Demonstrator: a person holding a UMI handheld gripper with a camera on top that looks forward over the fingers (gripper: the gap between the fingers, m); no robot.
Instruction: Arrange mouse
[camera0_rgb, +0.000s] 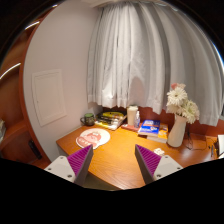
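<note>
The gripper (112, 160) hangs high above a wooden table (120, 150), its fingers spread apart and empty, apparently surveying. Beyond them on the table sit a round plate (93, 138), then a flower vase (178, 128). No mouse is discernible anywhere on the table.

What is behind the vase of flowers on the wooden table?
Behind the vase of flowers hangs a white curtain. The wall or window behind it is covered. The hand-held gripper is open, far from the vase.
</note>
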